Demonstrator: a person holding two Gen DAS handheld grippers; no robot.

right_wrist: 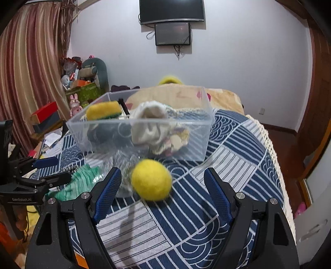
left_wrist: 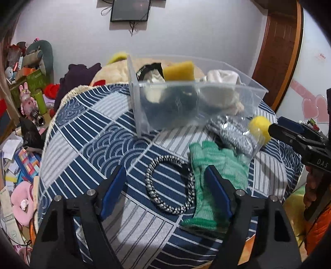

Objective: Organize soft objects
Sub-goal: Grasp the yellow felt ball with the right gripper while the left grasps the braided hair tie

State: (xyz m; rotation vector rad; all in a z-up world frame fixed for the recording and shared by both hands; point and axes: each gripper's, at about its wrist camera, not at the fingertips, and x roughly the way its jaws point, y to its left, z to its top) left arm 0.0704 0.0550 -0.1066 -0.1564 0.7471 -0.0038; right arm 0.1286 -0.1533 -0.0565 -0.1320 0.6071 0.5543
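right claw wide open, yellow felt ball between its fingers, resting on the blue patterned cloth. left claw open too, over braided ring & green glove. clear bin just beyond w/ sponge, socks.

Cluttered home bedroom, curtains, wall-mounted TV, plush toys, wooden door

Both wrist views face the clear bin closely, from opposite sides.
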